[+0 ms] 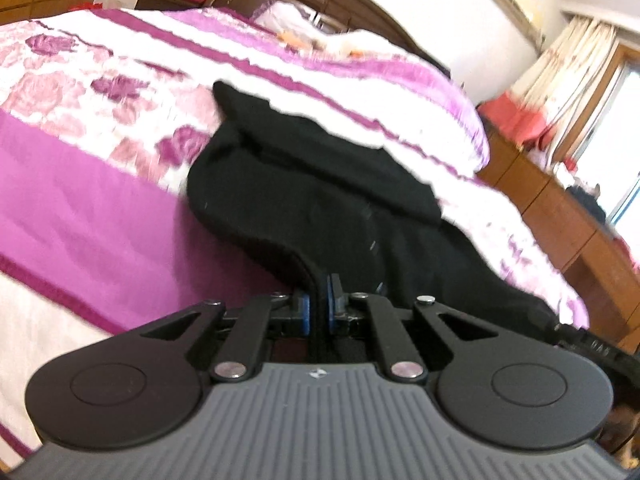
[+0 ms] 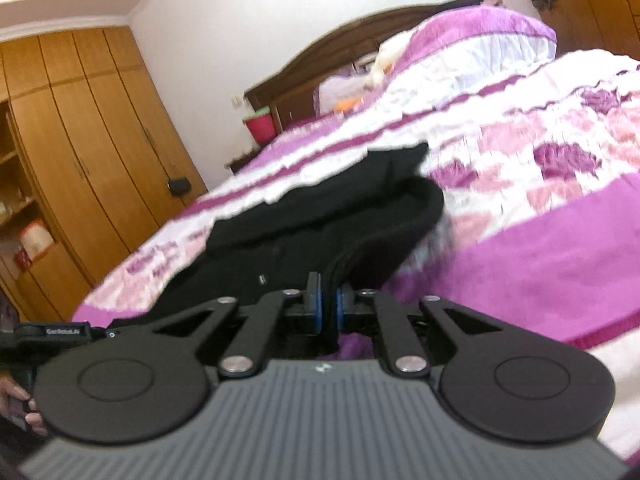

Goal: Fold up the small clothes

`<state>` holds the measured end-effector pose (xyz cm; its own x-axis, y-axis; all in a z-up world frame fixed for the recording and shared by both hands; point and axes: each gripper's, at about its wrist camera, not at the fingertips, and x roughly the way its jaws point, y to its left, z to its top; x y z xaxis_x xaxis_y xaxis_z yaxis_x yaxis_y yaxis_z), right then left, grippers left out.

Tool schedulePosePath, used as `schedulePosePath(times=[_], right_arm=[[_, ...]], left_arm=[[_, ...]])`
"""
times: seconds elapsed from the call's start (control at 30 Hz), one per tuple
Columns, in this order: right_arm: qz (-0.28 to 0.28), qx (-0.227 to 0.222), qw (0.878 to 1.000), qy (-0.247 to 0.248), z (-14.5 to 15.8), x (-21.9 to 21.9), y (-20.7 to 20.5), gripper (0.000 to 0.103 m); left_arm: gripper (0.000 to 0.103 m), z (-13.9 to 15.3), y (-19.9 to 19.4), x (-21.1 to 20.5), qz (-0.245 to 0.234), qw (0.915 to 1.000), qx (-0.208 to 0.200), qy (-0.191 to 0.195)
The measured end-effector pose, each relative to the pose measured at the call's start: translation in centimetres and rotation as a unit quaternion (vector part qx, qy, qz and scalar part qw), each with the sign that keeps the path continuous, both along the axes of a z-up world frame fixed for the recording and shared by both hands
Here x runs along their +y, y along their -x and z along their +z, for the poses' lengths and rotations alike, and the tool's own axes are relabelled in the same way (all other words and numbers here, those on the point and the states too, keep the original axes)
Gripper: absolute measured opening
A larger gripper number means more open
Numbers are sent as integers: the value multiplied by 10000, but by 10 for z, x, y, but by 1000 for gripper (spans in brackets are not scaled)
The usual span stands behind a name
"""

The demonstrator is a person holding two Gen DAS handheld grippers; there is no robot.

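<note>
A small black garment (image 1: 320, 184) lies on the purple and white floral bedspread (image 1: 92, 184). My left gripper (image 1: 319, 304) is shut on the garment's near edge, with black cloth pinched between its blue pads. In the right wrist view the same black garment (image 2: 320, 216) lies ahead, partly folded over itself. My right gripper (image 2: 328, 304) is shut on another part of its near edge. Both held edges are lifted slightly off the bedspread (image 2: 540, 248). The left gripper's body (image 2: 60, 330) shows at the left edge of the right wrist view.
A dark wooden headboard (image 2: 360, 44) and pillows (image 1: 280, 16) are at the far end of the bed. A wooden wardrobe (image 2: 80, 128) stands along one side. A low wooden cabinet (image 1: 560, 208) and curtains (image 1: 580, 64) are on the other side. A red bucket (image 2: 262, 126) sits beside the bed.
</note>
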<state>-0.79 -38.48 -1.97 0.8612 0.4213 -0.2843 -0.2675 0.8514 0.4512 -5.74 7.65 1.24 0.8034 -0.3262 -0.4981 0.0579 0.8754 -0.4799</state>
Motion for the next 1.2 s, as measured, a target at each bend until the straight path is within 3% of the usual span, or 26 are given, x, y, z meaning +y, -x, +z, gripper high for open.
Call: schedulePosePath(times=[0.27,0.57,0.73,0.93,1.2], right_arm=[[-290,-454,9973,-505,27,-6,-24,9],[-632,-938,9914,-665,60,-7,-64,9],[-751,-1106,9887,-678,71,-3,-87,9],[-922,-1265,9849,-734,79,-1,-106,9],[-963,-1306,9836,-786,88,7,-143,9]], left_arm=[[8,40,-23,3,368,9979,-471,252],[8,87,-62,12,1171,9872,-969,489],[8,105,-80,7,1293,9835,-1175,472],[8,115,-102,1,1482,9796,-1317,327],[8,113,-143,10,1753,9769,-1201,236]])
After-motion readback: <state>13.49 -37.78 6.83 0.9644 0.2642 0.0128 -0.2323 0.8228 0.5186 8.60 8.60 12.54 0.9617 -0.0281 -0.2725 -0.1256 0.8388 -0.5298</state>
